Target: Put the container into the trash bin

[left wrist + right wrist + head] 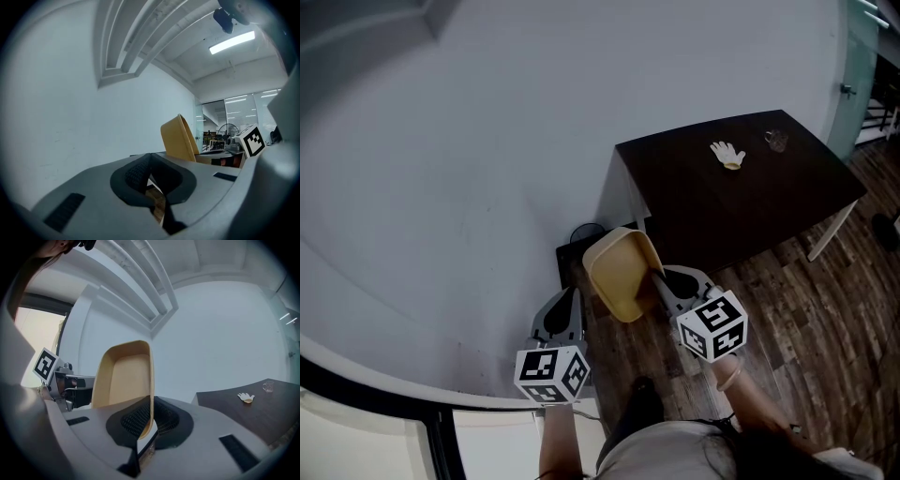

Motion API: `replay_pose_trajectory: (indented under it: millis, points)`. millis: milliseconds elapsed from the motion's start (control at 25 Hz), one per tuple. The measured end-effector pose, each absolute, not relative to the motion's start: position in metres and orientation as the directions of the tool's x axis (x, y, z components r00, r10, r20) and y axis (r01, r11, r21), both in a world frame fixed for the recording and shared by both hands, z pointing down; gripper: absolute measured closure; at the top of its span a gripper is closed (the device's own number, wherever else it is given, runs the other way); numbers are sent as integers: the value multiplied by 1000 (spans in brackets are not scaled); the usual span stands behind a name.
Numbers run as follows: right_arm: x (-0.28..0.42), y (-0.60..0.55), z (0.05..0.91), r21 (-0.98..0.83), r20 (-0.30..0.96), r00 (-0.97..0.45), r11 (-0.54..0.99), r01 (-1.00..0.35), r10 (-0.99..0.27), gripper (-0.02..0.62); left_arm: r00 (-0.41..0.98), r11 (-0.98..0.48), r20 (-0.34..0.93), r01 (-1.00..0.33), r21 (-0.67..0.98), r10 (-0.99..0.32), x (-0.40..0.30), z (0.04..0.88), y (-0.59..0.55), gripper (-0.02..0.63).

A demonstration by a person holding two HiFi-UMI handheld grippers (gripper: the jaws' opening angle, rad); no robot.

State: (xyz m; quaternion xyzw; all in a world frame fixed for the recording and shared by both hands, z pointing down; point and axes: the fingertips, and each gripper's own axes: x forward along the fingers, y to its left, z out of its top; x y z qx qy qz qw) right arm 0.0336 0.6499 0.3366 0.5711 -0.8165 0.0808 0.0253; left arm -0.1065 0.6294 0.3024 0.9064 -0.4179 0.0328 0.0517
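Near wall [441,187], right gripper [150,418] pinches container [124,376] rim (left gripper [150,174] jaws together).

Dark rectangular table [741,202] on a wood-plank floor [825,309], set against a pale wall [469,159]. A white glove [727,154] and a clear glass [776,141] rest apart near its far edge.

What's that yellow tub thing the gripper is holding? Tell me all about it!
It is a pale yellow-tan rectangular container with rounded corners and a thin rim, perhaps plastic or moulded paper. It has no lid and looks empty inside. It is tipped up on edge in the air, near the dark brown table. Only the right gripper touches it, its jaws shut on one thin wall.
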Motion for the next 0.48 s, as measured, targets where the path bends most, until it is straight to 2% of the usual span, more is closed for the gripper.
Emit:
replay_pose_trajectory:
  millis: [480]
  points:
    - [19, 532, 333, -116, 144, -298, 283, -952, -944, 577, 688, -683, 111, -725, 90, -717, -117, 302, 517, 588]
